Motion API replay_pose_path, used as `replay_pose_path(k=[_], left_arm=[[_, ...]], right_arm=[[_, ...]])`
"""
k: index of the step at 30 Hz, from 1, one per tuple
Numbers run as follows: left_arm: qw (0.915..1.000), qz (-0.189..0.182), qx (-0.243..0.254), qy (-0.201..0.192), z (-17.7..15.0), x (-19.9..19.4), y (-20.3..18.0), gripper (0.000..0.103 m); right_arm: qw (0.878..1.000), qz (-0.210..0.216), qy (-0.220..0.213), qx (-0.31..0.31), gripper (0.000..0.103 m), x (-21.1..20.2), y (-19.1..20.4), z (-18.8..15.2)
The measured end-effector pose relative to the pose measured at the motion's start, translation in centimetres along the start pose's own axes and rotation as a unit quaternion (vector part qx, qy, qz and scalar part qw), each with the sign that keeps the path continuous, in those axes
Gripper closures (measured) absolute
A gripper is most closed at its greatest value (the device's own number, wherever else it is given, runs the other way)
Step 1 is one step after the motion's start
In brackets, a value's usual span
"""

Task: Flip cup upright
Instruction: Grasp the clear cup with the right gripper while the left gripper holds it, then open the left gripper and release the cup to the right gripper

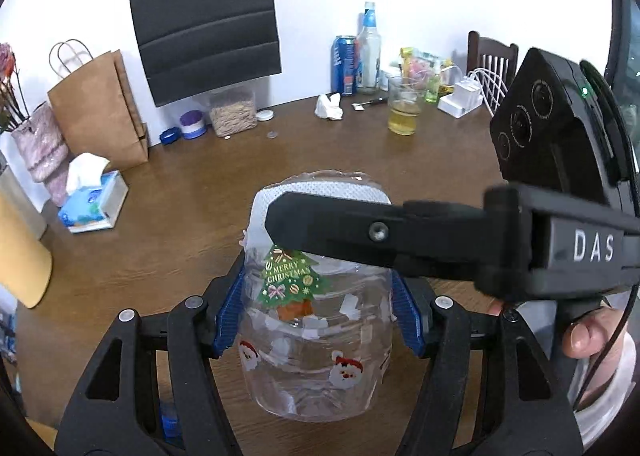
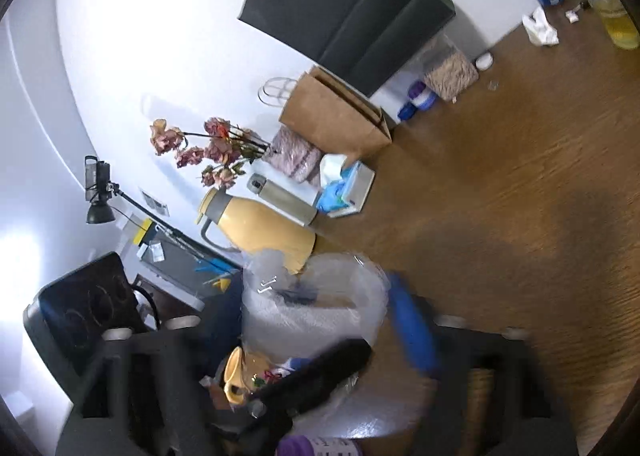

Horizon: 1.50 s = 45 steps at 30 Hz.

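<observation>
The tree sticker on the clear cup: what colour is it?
Green, with gold lettering, on the cup; the sticker shows best in the left wrist view.

surface: wooden table (image 1: 168,215) | on it: tissue box (image 1: 94,201), paper bag (image 1: 100,111), drinking glass (image 1: 403,105), crumpled tissue (image 1: 329,107)

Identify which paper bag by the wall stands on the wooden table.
The brown kraft paper bag with twisted handles, standing by the pink vase. The black paper bag sits higher, behind a clear container; its base is hidden.
</observation>
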<state>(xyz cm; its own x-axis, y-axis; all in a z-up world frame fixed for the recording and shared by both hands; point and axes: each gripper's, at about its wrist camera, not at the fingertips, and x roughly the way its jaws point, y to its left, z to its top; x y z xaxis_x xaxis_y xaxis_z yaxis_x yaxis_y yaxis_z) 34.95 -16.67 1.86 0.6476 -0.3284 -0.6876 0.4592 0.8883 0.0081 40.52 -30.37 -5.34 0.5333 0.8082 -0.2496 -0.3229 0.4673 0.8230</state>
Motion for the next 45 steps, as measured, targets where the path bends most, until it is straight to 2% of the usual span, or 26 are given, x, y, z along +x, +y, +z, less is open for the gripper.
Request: replay_pose_path(k=[5, 7, 10, 12, 13, 15, 17, 21, 25, 27, 28, 30, 34, 37, 38, 40, 45], left_arm=[[0.9995, -0.027, -0.016, 0.005, -1.3, 0.5, 0.9, 0.040], [0.9991, -0.029, -0.028, -0.013, -1.7, -0.1, 1.2, 0.039], [0.9983, 0.003, -0.026, -0.053, -2.4, -1.4, 0.8, 0.039], [0.9956, 0.026, -0.024, -0.087, -2.8, -2.6, 0.4, 0.037], [0.9933, 0.041, -0.022, -0.106, -3.1, -3.0, 0.0, 0.036], [0.9874, 0.079, 0.002, -0.137, -3.7, -3.9, -1.5, 0.040], [0.9854, 0.077, -0.009, -0.151, -4.1, -4.7, -1.9, 0.040], [0.9744, 0.097, -0.010, -0.202, -5.3, -6.6, -3.4, 0.040], [0.9730, 0.092, -0.023, -0.211, -6.3, -8.1, -4.1, 0.040], [0.9751, 0.075, -0.026, -0.207, -6.5, -8.5, -4.0, 0.040], [0.9775, 0.053, -0.031, -0.202, -6.8, -8.7, -3.9, 0.039], [0.9804, 0.014, -0.047, -0.191, -7.7, -8.1, -3.4, 0.032], [0.9890, -0.014, -0.072, -0.129, -9.7, -4.4, -1.9, 0.034], [0.9899, -0.044, -0.076, -0.112, -9.9, -2.7, -0.6, 0.038], [0.9902, -0.050, -0.074, -0.107, -9.9, -2.1, -0.4, 0.042], [0.9916, -0.053, -0.072, -0.094, -10.0, -1.2, 0.0, 0.042], [0.9945, -0.062, -0.078, -0.033, -9.9, 1.4, 1.3, 0.042]], right_arm=[[0.997, -0.057, -0.008, -0.050, 0.035, 0.2, 1.3, -0.9], [0.994, -0.074, -0.015, -0.079, 0.035, 0.3, 2.4, -1.1], [0.986, -0.101, -0.029, -0.131, 0.035, 0.5, 4.7, -1.7], [0.985, -0.089, -0.038, -0.140, 0.035, 0.0, 5.4, -1.8], [0.983, -0.095, -0.044, -0.151, 0.035, -0.2, 6.0, -2.0], [0.973, -0.112, -0.053, -0.195, 0.036, -0.7, 7.5, -2.9], [0.967, -0.118, -0.054, -0.217, 0.036, -1.4, 8.4, -3.5], [0.959, -0.099, -0.071, -0.256, 0.036, -3.3, 10.0, -4.7], [0.953, -0.106, -0.064, -0.277, 0.036, -4.4, 11.2, -6.0], [0.949, -0.116, -0.064, -0.287, 0.036, -4.7, 11.6, -6.5], [0.945, -0.124, -0.063, -0.295, 0.035, -4.8, 11.9, -6.8], [0.940, -0.136, -0.051, -0.307, 0.035, -4.9, 12.0, -7.5], [0.938, -0.150, -0.021, -0.311, 0.035, -4.3, 10.9, -8.7], [0.936, -0.156, -0.010, -0.315, 0.035, -3.4, 10.0, -9.0], [0.936, -0.159, -0.006, -0.314, 0.035, -3.1, 9.6, -9.0], [0.939, -0.160, 0.003, -0.304, 0.035, -2.4, 8.6, -8.7], [0.949, -0.154, 0.030, -0.275, 0.035, -0.7, 6.2, -7.9]])
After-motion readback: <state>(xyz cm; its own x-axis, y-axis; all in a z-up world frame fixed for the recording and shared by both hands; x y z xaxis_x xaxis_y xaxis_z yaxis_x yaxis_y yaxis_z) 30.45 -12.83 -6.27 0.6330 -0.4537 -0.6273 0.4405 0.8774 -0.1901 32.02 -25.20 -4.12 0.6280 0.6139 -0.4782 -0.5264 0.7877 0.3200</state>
